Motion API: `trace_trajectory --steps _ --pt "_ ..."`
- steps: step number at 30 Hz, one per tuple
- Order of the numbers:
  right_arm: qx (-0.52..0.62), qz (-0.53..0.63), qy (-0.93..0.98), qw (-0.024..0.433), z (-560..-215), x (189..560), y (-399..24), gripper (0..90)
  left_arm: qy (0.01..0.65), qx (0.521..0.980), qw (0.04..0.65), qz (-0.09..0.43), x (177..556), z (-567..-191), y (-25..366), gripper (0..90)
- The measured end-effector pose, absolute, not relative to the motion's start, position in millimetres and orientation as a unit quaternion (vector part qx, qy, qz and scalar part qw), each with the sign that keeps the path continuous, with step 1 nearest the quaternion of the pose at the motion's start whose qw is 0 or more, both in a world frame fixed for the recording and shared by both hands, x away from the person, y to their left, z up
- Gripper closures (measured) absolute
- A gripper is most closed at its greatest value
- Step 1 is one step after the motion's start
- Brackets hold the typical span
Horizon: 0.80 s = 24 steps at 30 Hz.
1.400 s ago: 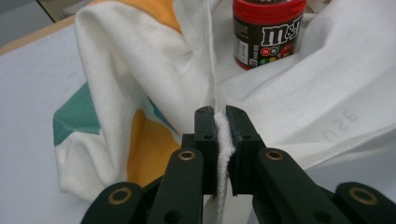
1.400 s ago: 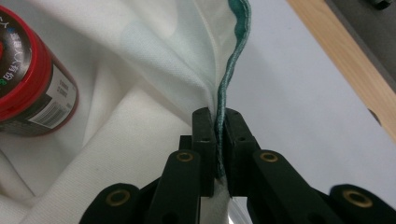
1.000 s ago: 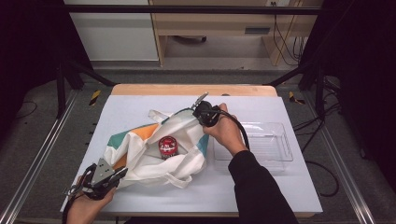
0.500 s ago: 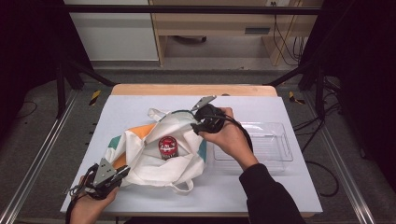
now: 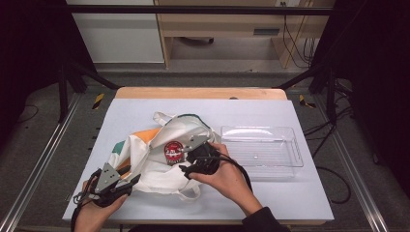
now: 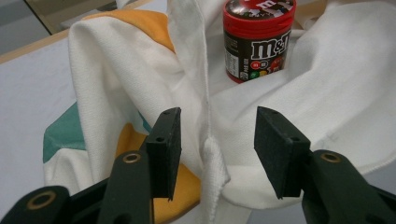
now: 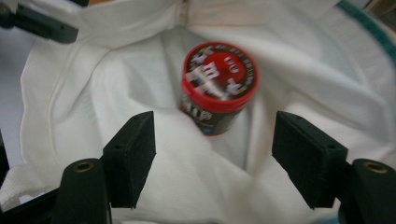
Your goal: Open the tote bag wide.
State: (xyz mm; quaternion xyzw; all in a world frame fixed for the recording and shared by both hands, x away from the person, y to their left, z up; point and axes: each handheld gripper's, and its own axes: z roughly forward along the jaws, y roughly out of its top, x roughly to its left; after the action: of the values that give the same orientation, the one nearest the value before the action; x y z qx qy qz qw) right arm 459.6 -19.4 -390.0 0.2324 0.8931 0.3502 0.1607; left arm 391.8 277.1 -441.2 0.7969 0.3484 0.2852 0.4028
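Clear plastic tray (image 5: 285, 145) on the white tabletop (image 5: 135, 108); wooden strip (image 5: 200, 93) along the far edge

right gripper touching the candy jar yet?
Apart. Right gripper view: the right gripper is open, white cloth showing between both pads and the candy jar.

bag (image 5: 159, 159): white with orange and teal patches
jar (image 5: 172, 151): red lid, brown label
tray (image 5: 261, 150): clear
table (image 5: 290, 193): pale grey

one white cloth tote bag (image 5: 159, 159) with orange and teal patches is counted, and one red-lidded m&m's canister (image 5: 172, 151) in it. one clear plastic tray (image 5: 261, 145) is seen, and two hand-held grippers are counted.
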Motion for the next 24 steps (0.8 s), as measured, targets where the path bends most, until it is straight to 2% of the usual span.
trace_trajectory --steps 6,10,14,22,24 --pt "0.237 0.343 0.898 0.143 -410 461 -10 33.1 0.355 0.790 0.410 0.288 393 -436 279 51.1" --pt "0.236 0.335 0.900 0.148 -418 459 -5 32.1 0.355 0.786 0.417 0.287 400 -426 277 49.7" --pt "0.226 0.335 0.904 0.141 -424 458 -2 29.4 0.333 0.799 0.407 0.293 415 -408 263 48.0" --pt "0.222 0.328 0.910 0.124 -431 463 6 23.3 0.318 0.815 0.382 0.299 445 -401 245 45.0" --pt "0.218 0.320 0.914 0.124 -435 464 10 27.2 0.322 0.811 0.389 0.295 451 -401 240 44.5"
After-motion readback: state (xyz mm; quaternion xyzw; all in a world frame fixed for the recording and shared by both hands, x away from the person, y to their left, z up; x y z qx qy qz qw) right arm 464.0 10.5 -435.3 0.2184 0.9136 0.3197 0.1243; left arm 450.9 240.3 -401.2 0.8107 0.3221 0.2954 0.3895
